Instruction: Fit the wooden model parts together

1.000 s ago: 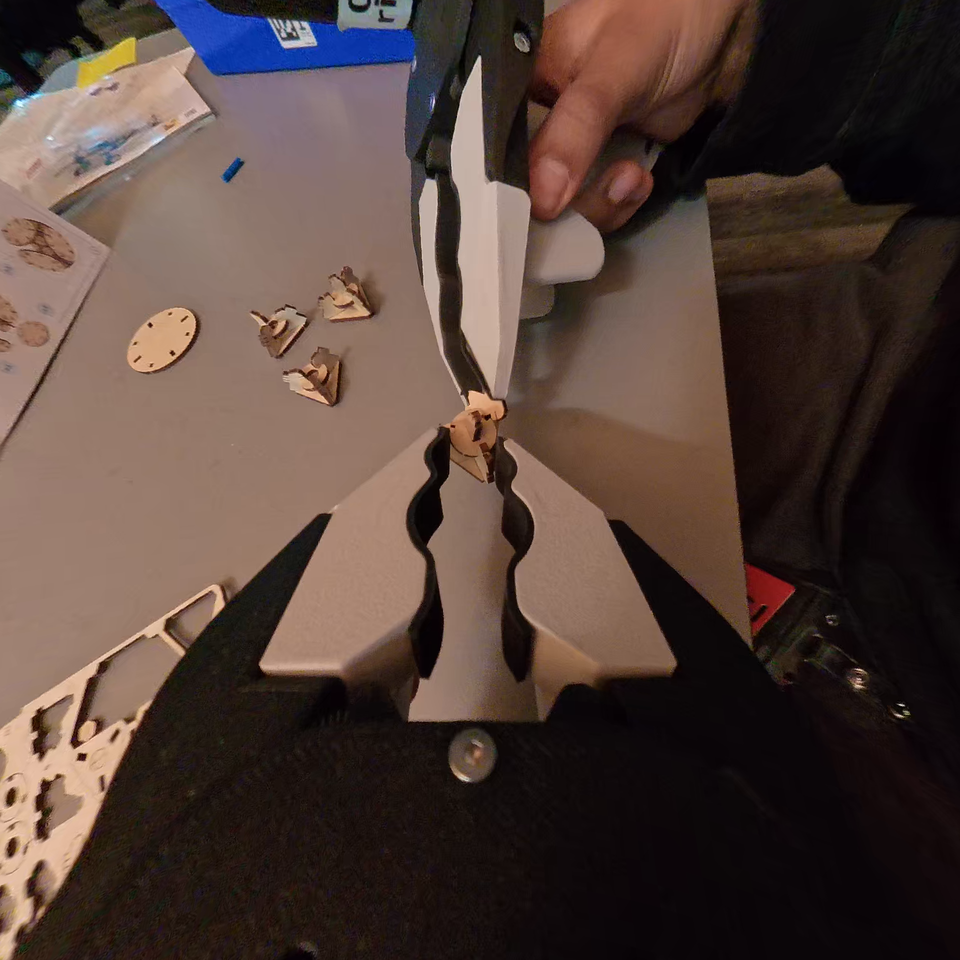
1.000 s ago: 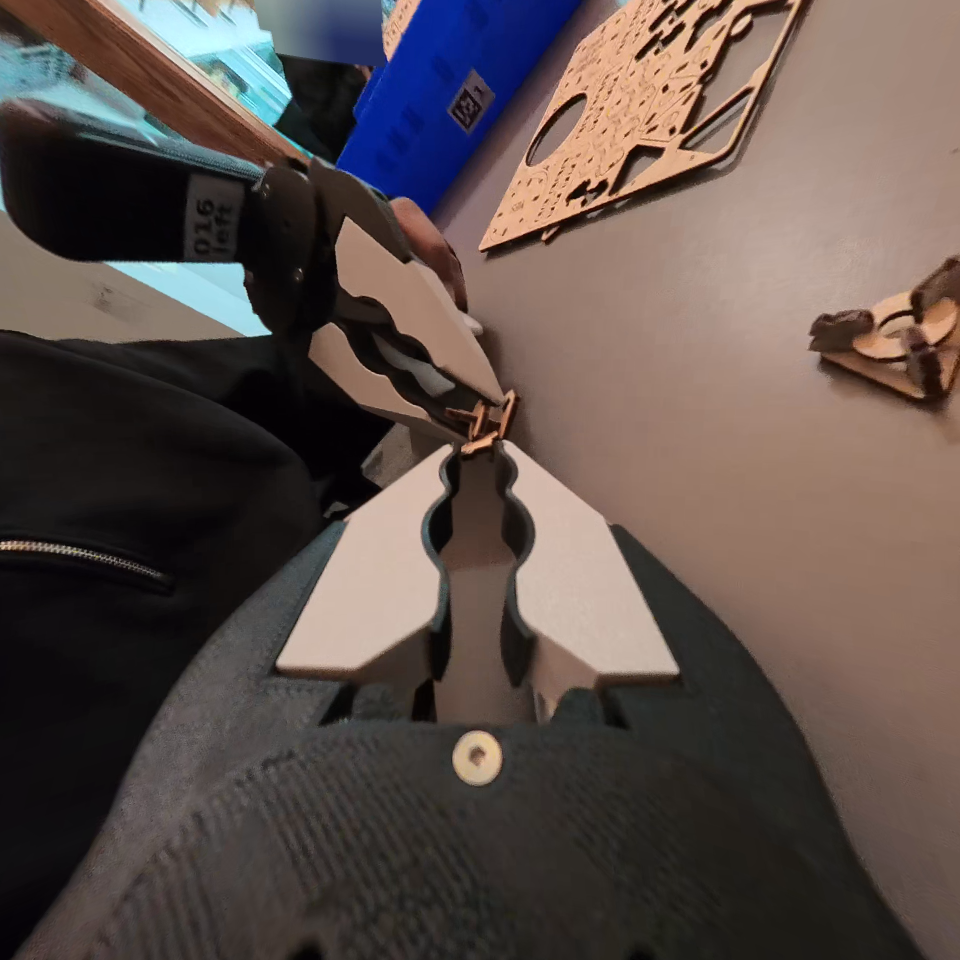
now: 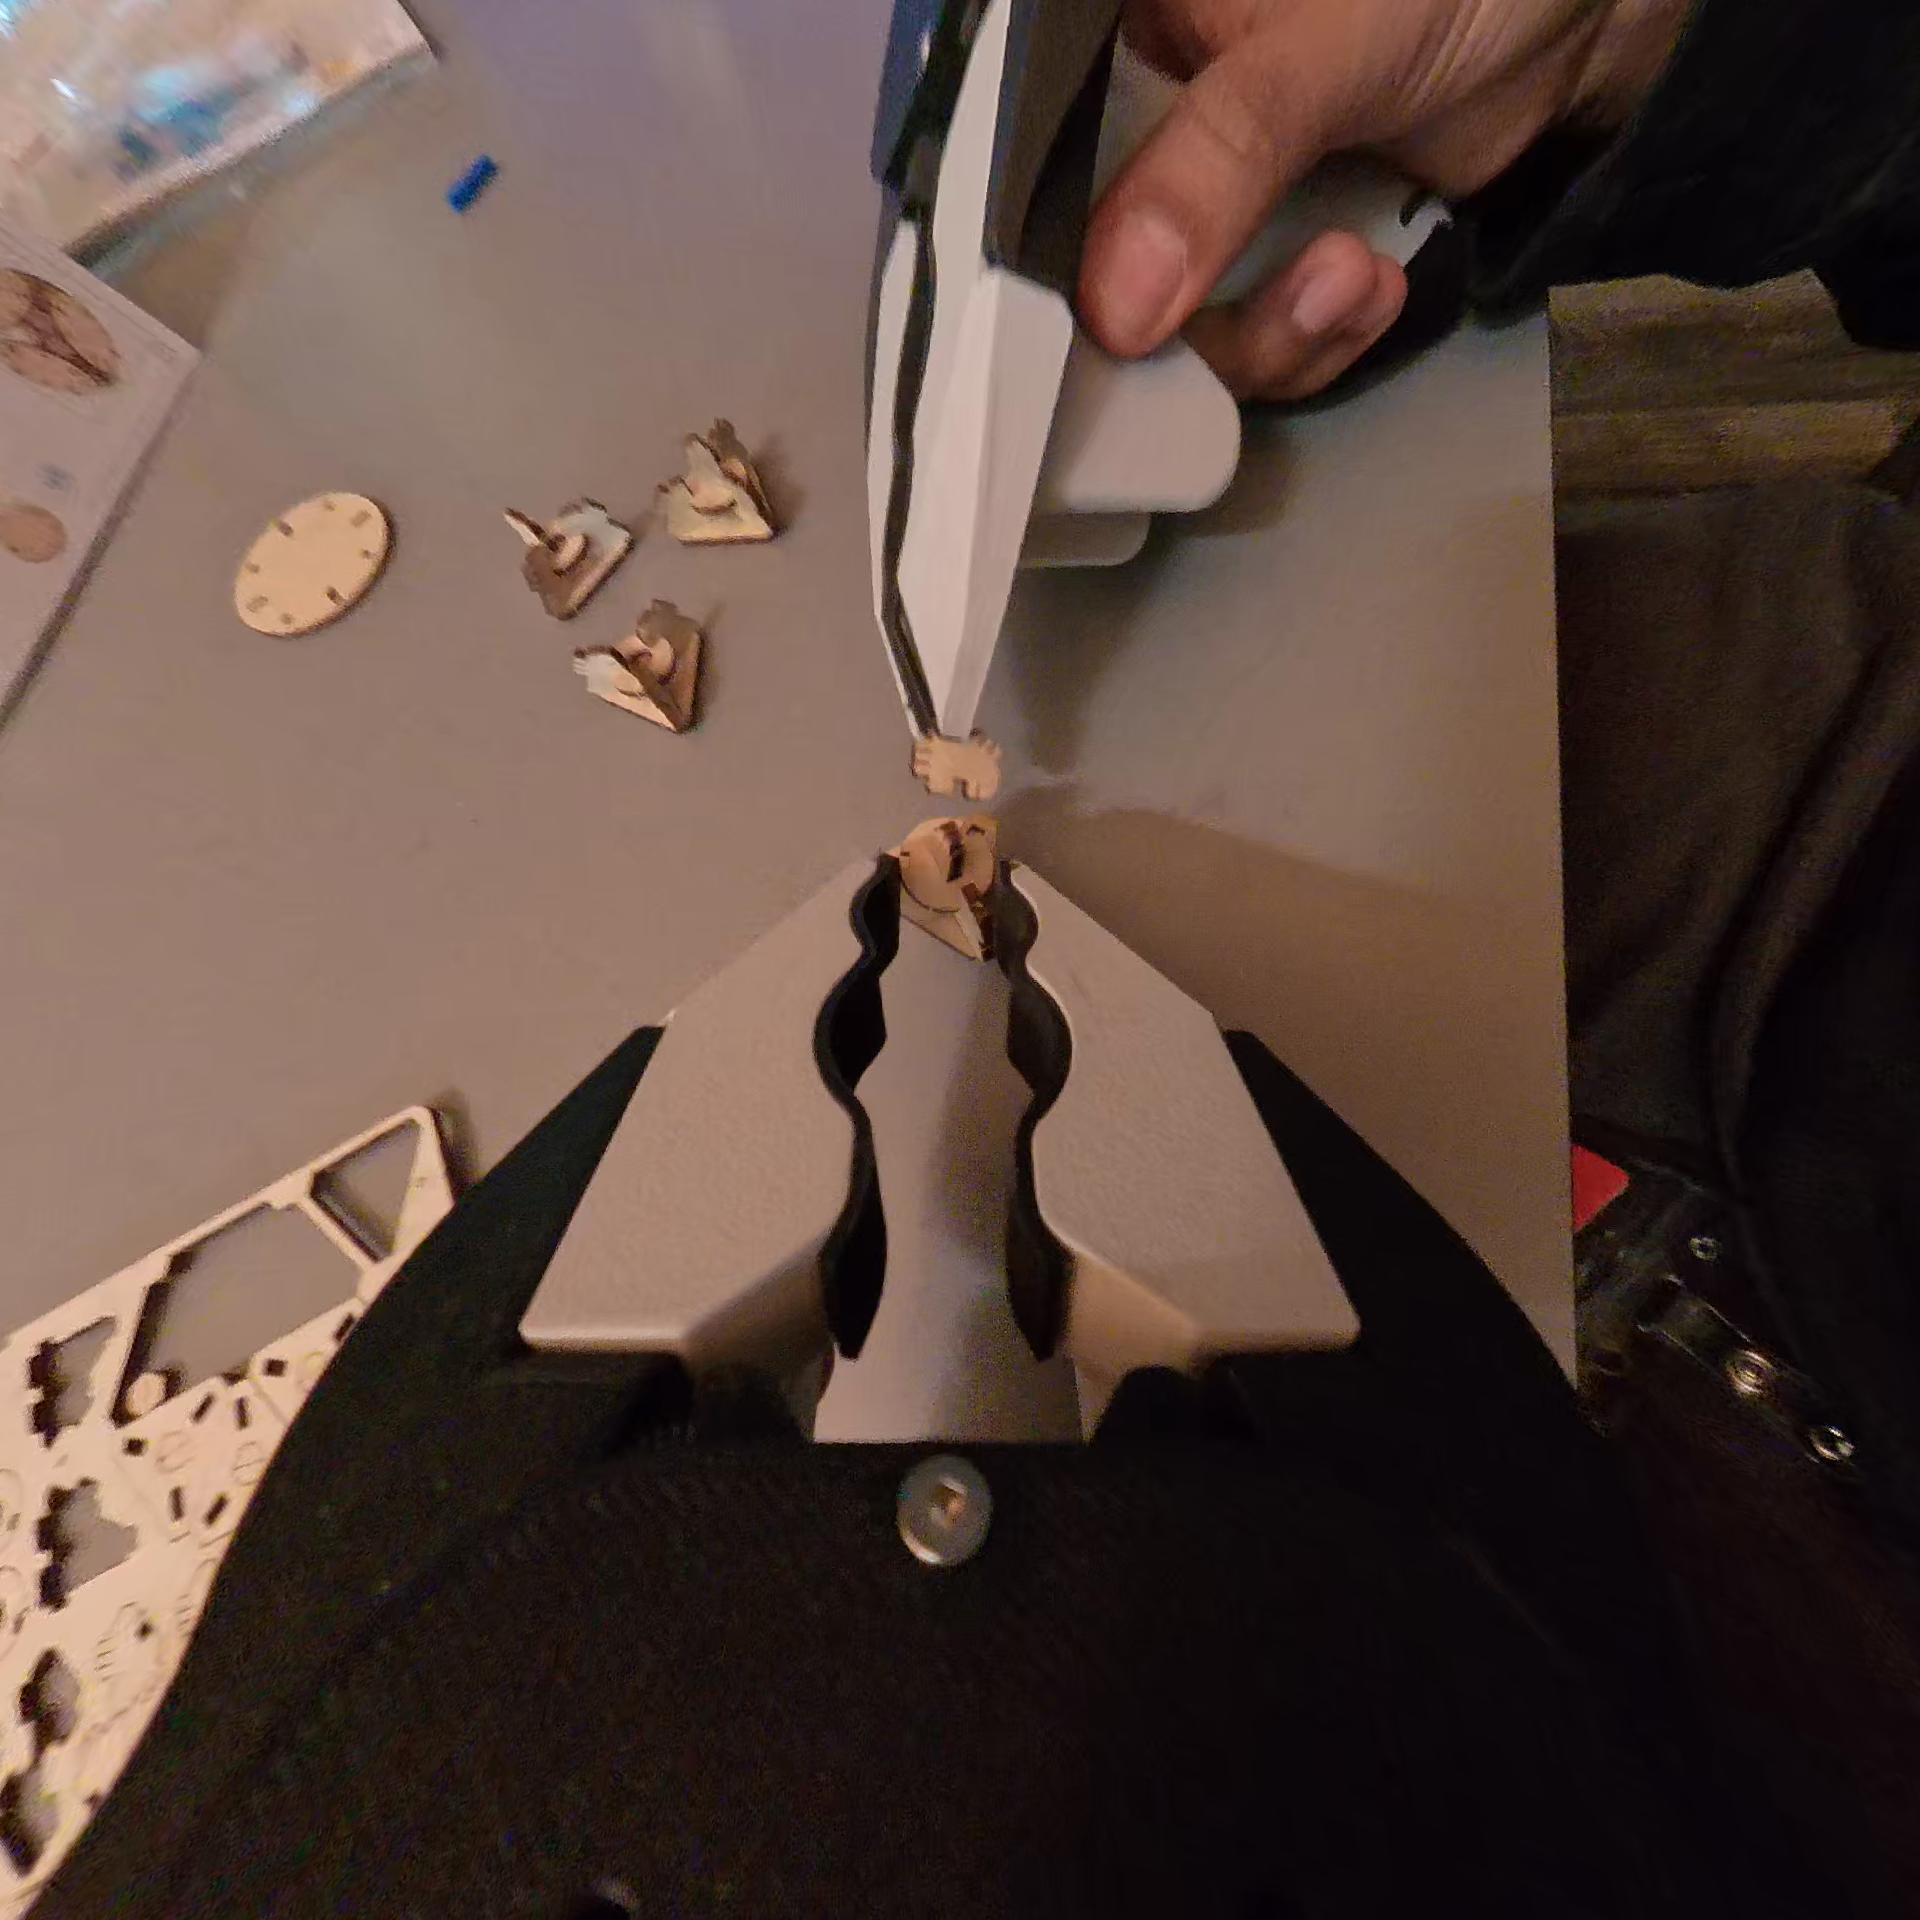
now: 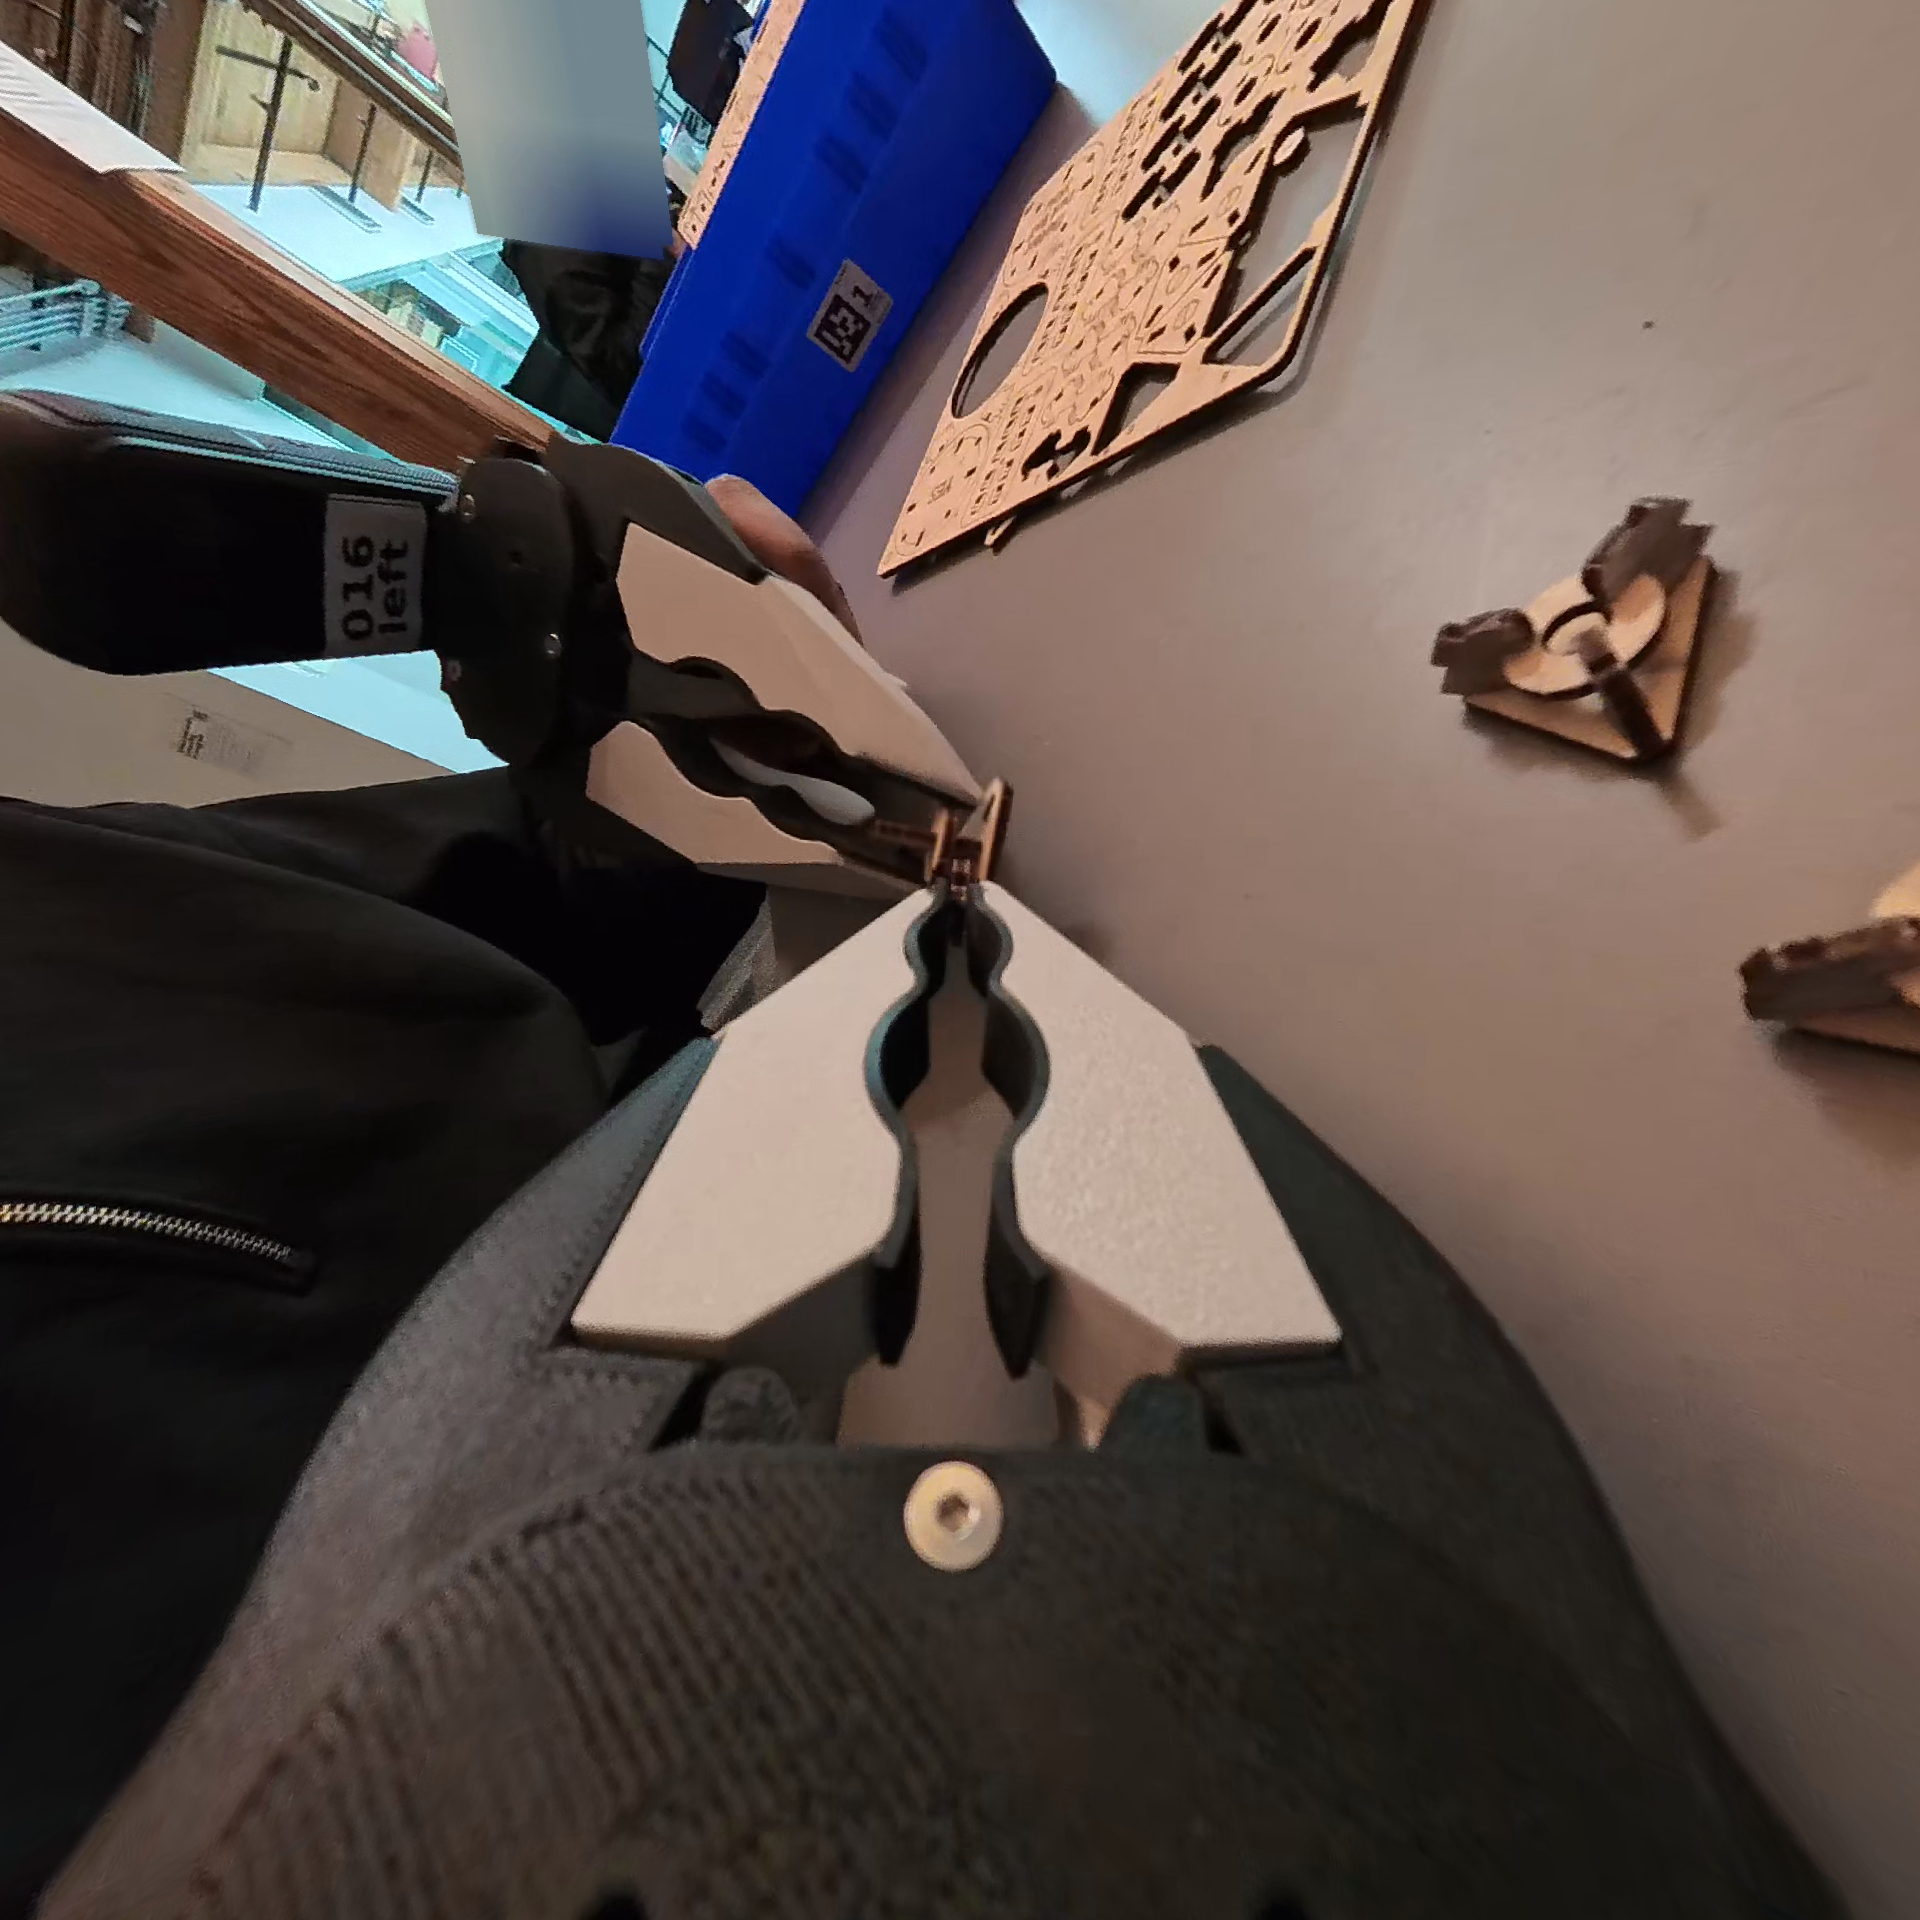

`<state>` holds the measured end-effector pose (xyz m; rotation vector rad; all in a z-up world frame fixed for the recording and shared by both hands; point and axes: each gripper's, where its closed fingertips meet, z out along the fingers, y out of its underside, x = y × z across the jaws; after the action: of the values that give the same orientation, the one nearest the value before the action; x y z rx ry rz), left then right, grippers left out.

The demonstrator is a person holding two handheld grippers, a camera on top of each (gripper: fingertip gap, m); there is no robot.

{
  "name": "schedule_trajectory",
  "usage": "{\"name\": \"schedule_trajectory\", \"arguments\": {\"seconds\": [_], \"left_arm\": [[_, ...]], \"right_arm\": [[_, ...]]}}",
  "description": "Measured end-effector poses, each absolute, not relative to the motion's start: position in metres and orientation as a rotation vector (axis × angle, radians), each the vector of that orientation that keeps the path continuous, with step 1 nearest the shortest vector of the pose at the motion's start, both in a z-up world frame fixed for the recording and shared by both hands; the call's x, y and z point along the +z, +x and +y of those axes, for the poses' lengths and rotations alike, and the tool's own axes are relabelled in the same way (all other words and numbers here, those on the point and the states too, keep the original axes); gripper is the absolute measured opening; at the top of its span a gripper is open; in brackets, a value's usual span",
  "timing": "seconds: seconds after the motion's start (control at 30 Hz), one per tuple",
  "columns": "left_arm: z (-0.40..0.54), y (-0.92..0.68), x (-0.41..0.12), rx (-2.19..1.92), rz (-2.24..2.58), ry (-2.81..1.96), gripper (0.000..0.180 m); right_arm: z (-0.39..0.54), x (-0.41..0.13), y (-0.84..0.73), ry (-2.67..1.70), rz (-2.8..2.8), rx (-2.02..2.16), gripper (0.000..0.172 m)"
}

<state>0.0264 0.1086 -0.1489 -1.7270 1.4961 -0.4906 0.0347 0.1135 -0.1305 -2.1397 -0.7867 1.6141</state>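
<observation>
Dim warm light, soft shadows, fisheye edges

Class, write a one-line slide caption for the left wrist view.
Left gripper grips a small wooden assembly; right gripper holds a toothed wooden piece just above it.

Setting: indoor hobby or assembly workspace, likely a lab or office room. Evidence: plain grey table [image 3: 312, 883]; laser-cut plywood sheets with punched-out shapes at 7 o'clock [image 3: 156, 1455] and, in the right wrist view, at 1 o'clock [image 4: 1143, 260]; small wooden part assemblies [image 3: 644, 665]; slotted wooden disc [image 3: 312, 561]; blue plastic bin bearing a code sticker [image 4: 831, 260]; wood-trimmed railing and glazing at 10 o'clock [image 4: 260, 301].
</observation>
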Motion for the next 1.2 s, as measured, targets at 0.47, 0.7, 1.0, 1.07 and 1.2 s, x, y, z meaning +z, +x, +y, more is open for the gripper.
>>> {"name": "schedule_trajectory", "arguments": {"seconds": [0.47,0.7,1.0,1.07,1.2], "left_arm": [[0.11,0.023,-0.163,-0.607,1.488,-1.888,0.037],[0.108,0.027,-0.119,-0.699,1.387,-1.624,0.04],[0.102,0.032,-0.115,-0.545,1.438,-1.502,0.014],[0.101,0.032,-0.113,-0.532,1.437,-1.484,0.015],[0.098,0.032,-0.112,-0.568,1.439,-1.497,0.015]], "right_arm": [[0.117,-0.125,0.037,-2.08,-0.841,1.554,0.0],[0.12,-0.115,0.035,-2.011,-0.796,1.602,0.0],[0.105,-0.101,0.022,-1.959,-0.722,1.872,0.001],[0.105,-0.097,0.022,-1.939,-0.693,1.92,0.001],[0.103,-0.095,0.022,-1.928,-0.705,1.929,0.001]]}}
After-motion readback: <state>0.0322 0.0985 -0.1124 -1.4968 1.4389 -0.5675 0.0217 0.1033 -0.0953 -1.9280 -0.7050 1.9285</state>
